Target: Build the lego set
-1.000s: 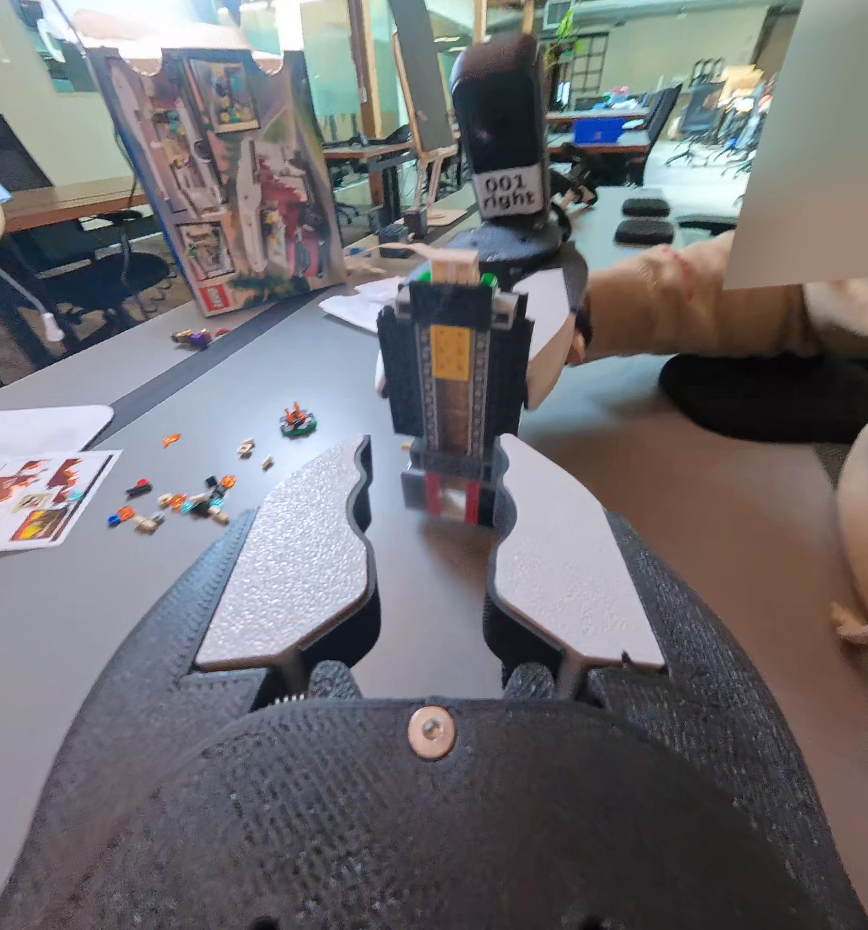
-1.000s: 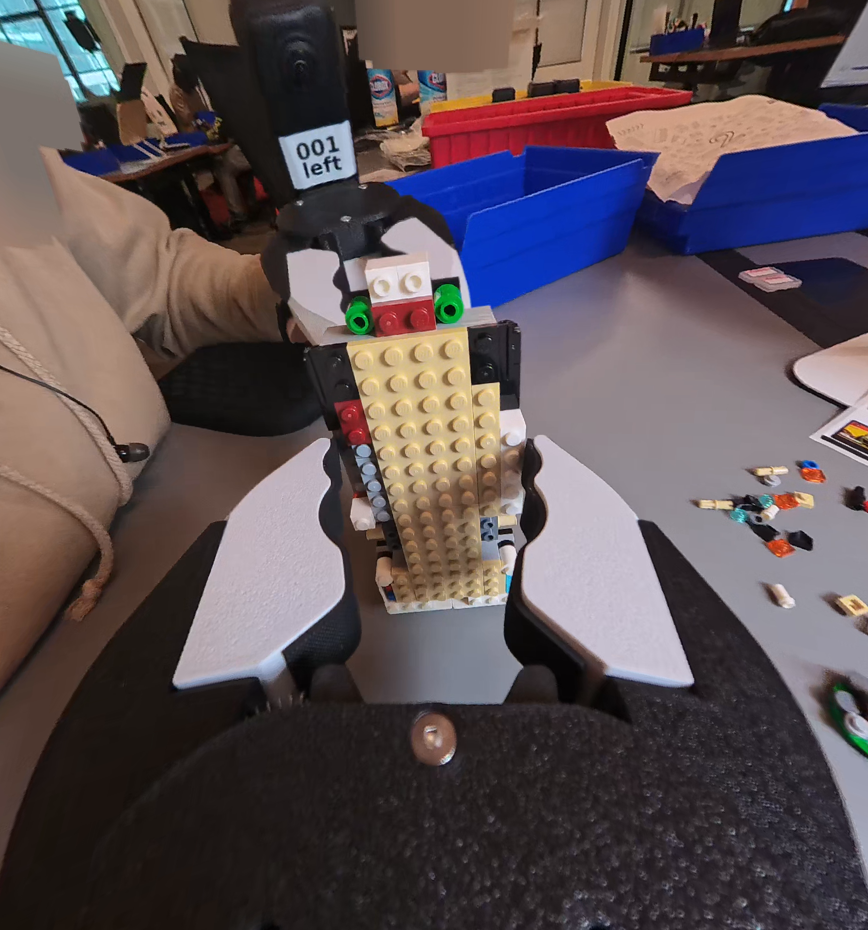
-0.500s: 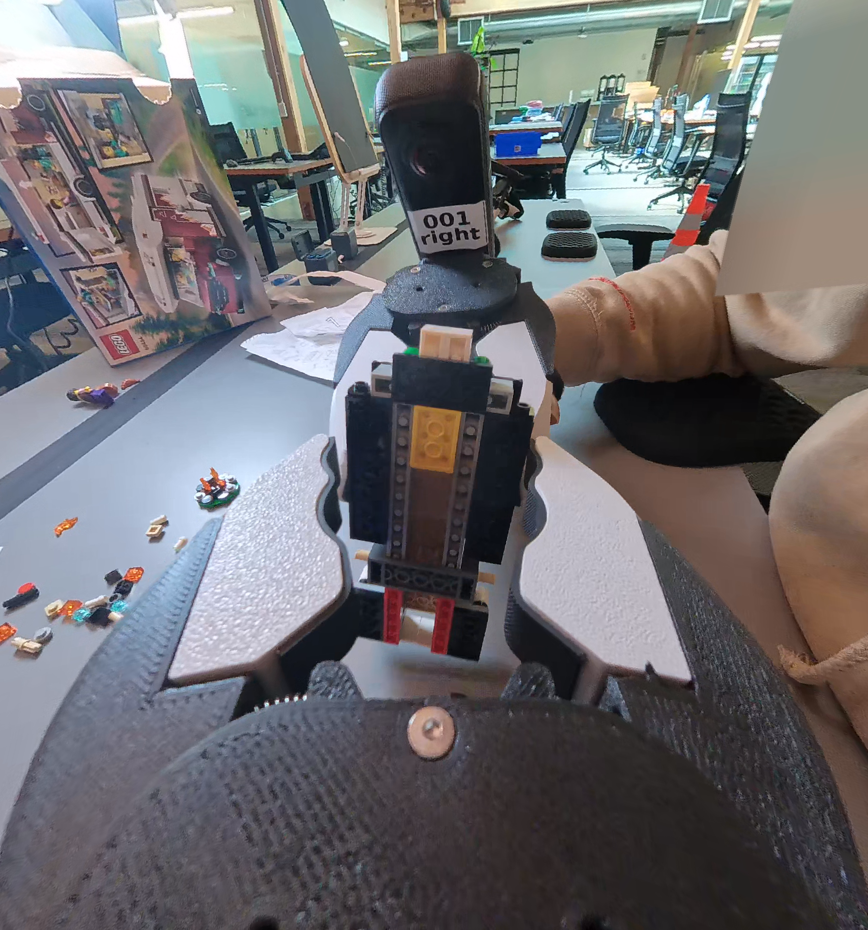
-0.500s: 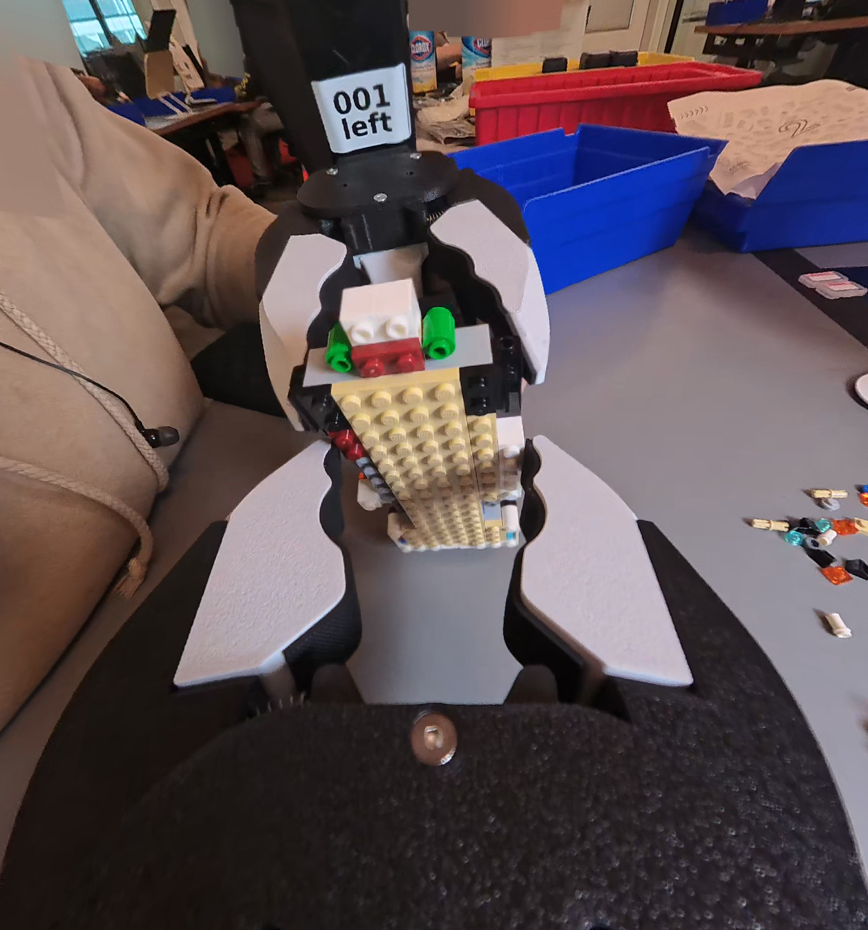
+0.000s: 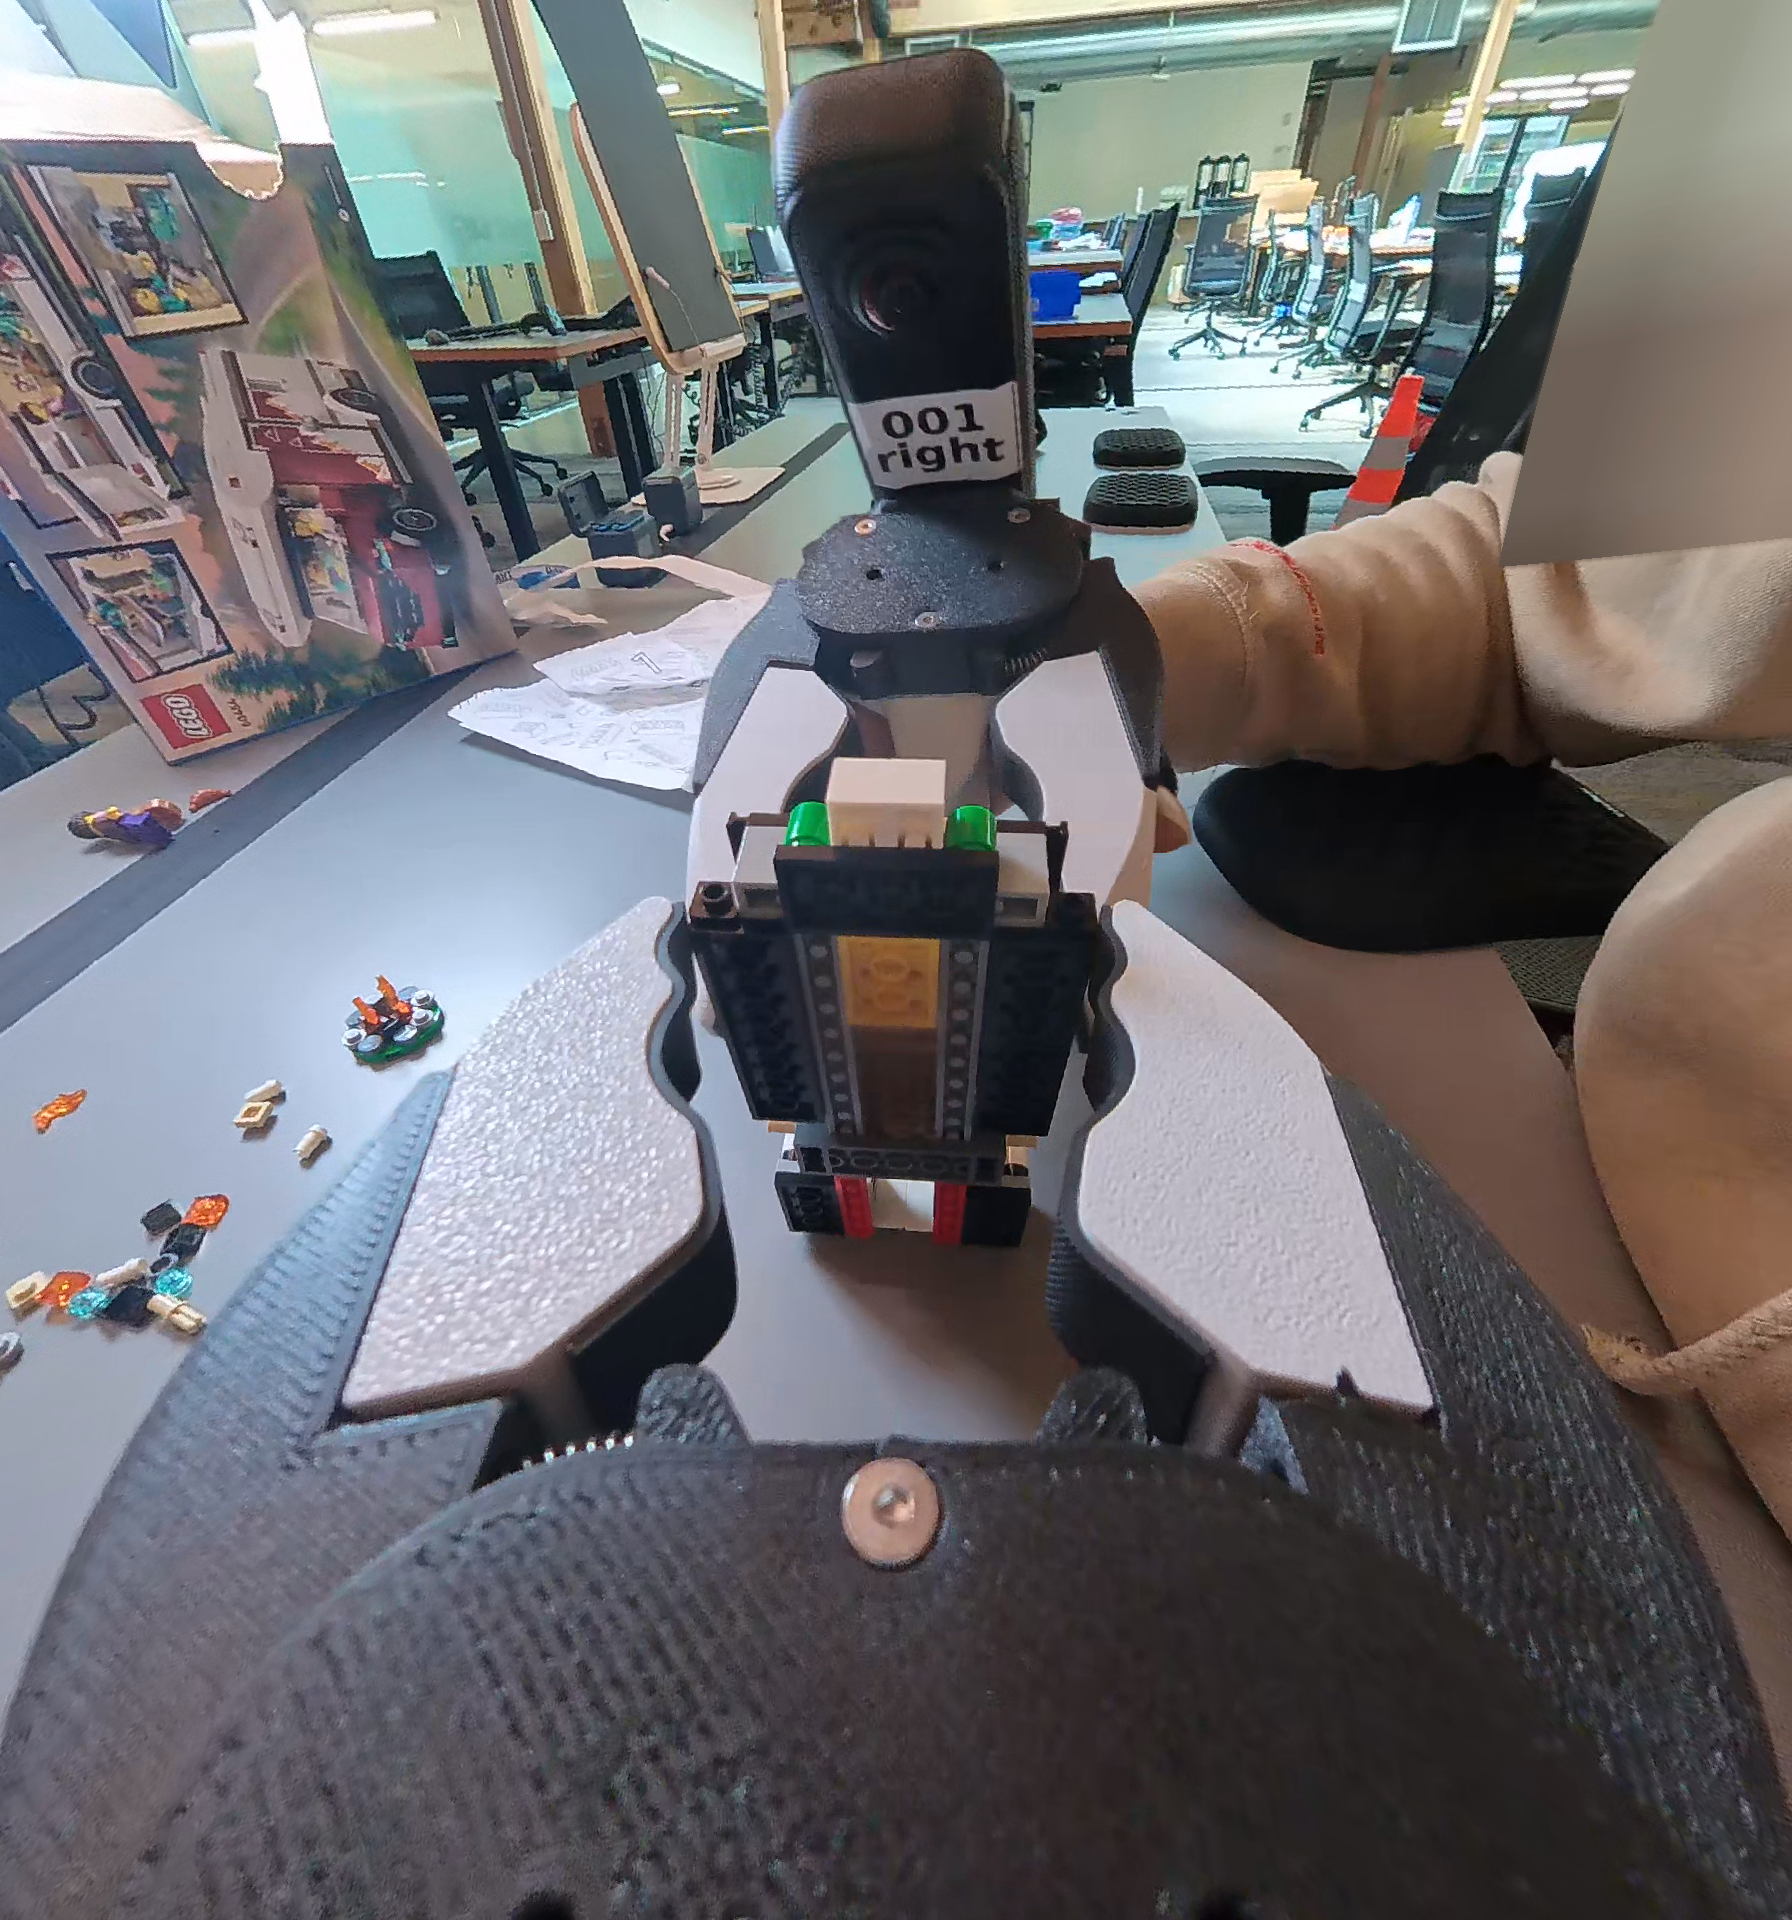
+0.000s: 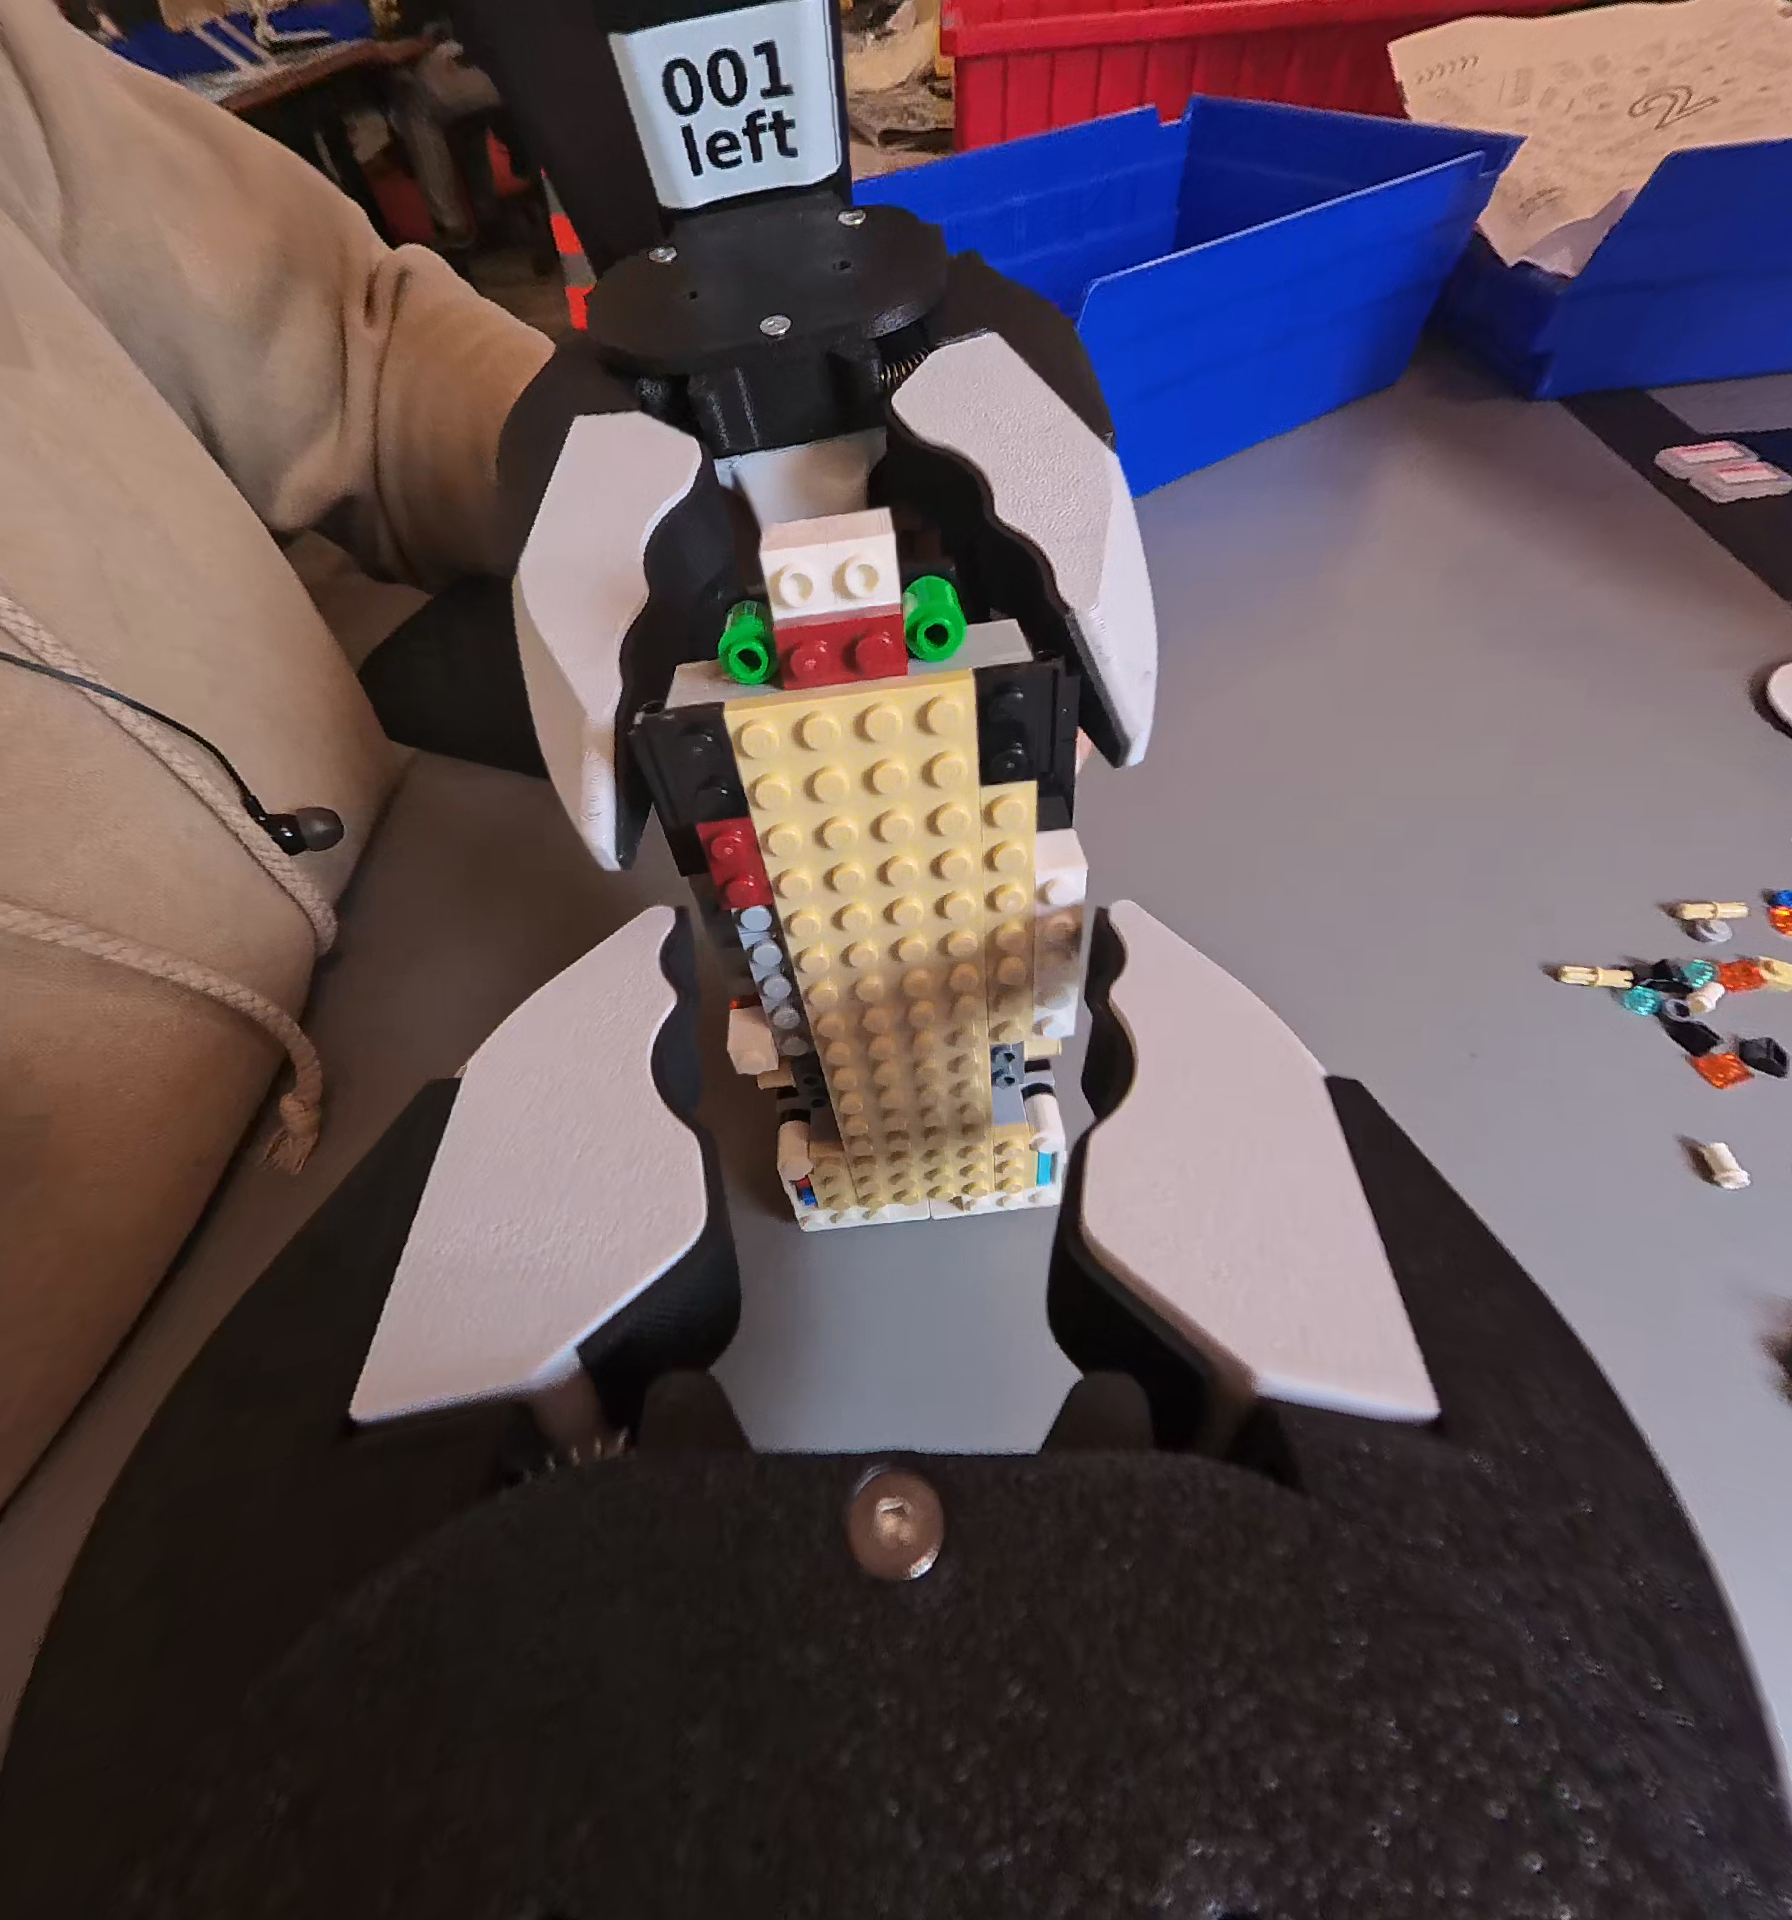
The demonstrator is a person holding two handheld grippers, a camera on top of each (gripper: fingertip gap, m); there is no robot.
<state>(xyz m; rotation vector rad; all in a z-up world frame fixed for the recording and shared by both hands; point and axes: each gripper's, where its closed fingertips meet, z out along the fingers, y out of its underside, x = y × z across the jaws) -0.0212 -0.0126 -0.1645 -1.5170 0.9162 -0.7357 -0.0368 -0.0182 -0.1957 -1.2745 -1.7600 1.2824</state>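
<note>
Left wrist view: a tall, narrow toy-brick model (image 5: 892, 1018) with a black and tan front, a white block and two green studs on top, stands upright on the grey table (image 5: 476, 883). It sits between the spread fingers of the left gripper (image 5: 892, 935). The pads lie right beside its black upper sides. Whether they press on it cannot be told from this angle.

Right wrist view: the same model (image 6: 871, 883) shows its cream studded back. The right gripper (image 6: 887, 935) faces it from the opposite side w/ fingers wide apart lower down. A sliver of space shows by one pad, so it is not clamped.

Risks, as a judgement: the model is tall on a small base, so a nudge from either finger, esp. up high, could tip it. An uneven squeeze could pop off side bricks or the white top block. The two grippers face each other closely and could collide. Scattered small loose pieces (image 5: 123, 1278), orange, black and teal, and a round green plate piece (image 5: 393, 1023) lie nearby and could be swept off.

Containers: a blue plastic bin (image 6: 1235, 260) looks empty as far as seen. A second blue bin (image 6: 1702, 260) holds crumpled printed paper. Contents of a red bin (image 6: 1183, 62) behind are hidden. A picture-printed cardboard box (image 5: 196, 416) stands w/ its torn top open, inside not visible.
</note>
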